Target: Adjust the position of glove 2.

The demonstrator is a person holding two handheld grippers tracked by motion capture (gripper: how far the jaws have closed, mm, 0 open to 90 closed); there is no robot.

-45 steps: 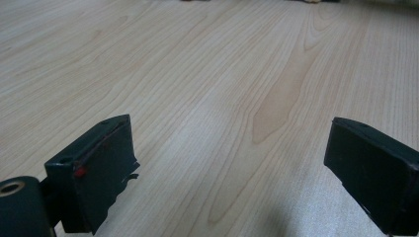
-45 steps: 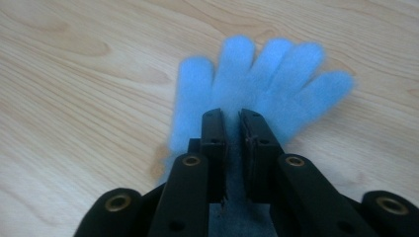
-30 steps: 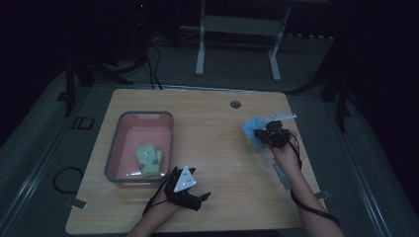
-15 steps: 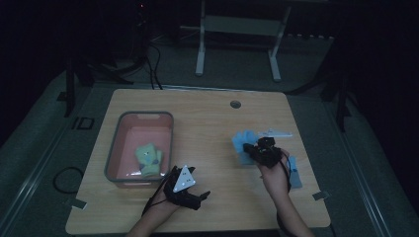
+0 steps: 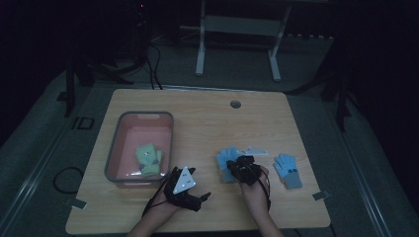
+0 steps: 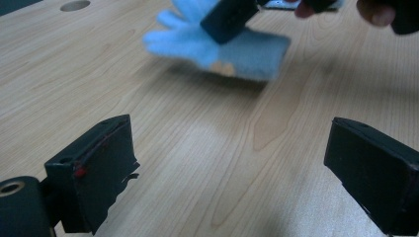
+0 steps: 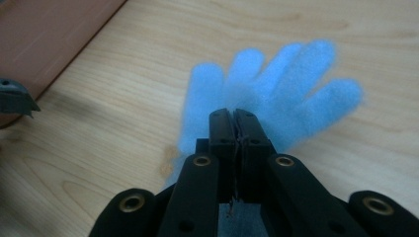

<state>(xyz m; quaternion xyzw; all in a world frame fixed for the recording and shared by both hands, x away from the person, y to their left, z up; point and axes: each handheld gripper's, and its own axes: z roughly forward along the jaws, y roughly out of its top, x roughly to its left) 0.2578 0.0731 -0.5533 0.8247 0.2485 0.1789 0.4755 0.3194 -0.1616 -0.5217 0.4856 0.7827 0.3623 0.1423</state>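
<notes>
We see our right tool (image 5: 236, 164) clamped on a fuzzy light-blue glove (image 5: 227, 161), fingers spread, lifted slightly off the bench (image 5: 207, 123) near its front edge, right of centre. Our left tool (image 6: 237, 168) rests with jaws wide apart, gripping nothing.

Bare wood runs between the tray (image 5: 170, 143) and the held blue glove (image 5: 226, 163). Left gripper (image 5: 197, 200) sits just below the tray's near corner. Second blue glove (image 5: 287, 170) lies off right, with clear tabletop (image 5: 207, 113) behind.
</notes>
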